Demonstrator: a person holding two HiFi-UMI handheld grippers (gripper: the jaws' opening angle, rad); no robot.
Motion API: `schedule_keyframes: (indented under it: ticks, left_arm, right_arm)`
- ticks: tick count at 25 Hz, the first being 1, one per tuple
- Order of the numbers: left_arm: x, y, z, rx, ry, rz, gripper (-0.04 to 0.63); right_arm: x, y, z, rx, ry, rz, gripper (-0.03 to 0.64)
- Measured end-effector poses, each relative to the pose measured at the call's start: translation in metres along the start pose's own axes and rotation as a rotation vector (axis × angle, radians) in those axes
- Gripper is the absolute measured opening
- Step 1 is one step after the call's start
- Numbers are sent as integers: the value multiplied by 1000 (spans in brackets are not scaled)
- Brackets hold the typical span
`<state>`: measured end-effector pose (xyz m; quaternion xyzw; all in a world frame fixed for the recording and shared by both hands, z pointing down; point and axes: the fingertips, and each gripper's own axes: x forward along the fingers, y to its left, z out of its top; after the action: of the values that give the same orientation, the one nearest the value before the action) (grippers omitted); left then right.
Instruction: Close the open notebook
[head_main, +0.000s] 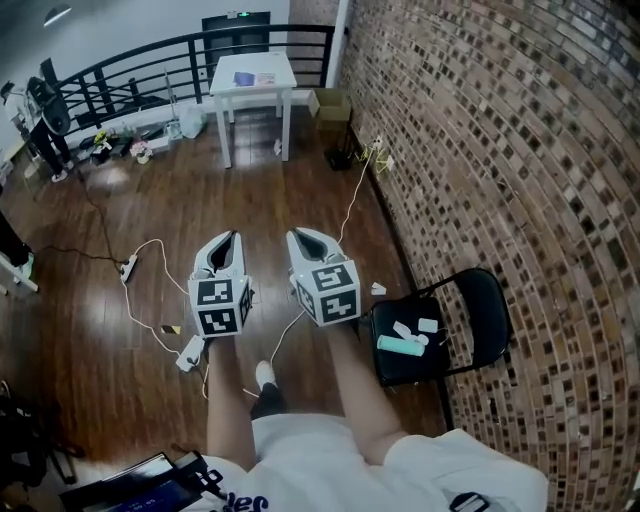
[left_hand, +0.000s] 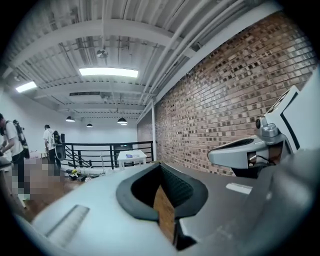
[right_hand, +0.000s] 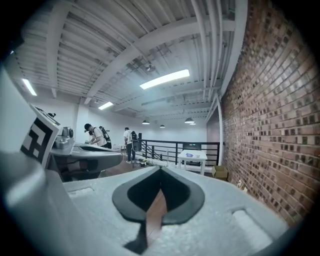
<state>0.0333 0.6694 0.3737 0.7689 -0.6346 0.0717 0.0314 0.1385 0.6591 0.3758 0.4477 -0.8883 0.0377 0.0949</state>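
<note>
Far across the room, on the white surface (head_main: 281, 67), the notebook (head_main: 245, 78) lies well apart from the left tool (head_main: 228, 238) and right tool (head_main: 305, 235), both closed and empty, so loose floor cables (head_main: 351, 203) could snag a foot on any approach.

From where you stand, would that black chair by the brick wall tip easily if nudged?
Probably light: the black chair has a thin tube frame. A push high on its back might tip it; lower, it may slide on the smooth wood floor.
</note>
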Motion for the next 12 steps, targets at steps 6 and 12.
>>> schedule_keyframes:
  ticks: [6, 12]
  left_arm:
    - [76, 78, 40, 5, -47, -6, 18]
    - [123, 145, 45, -20, -55, 24, 18]
  right_arm:
    - [106, -7, 56, -11, -47, 1, -14]
    - [183, 5, 67, -26, -28, 29, -14]
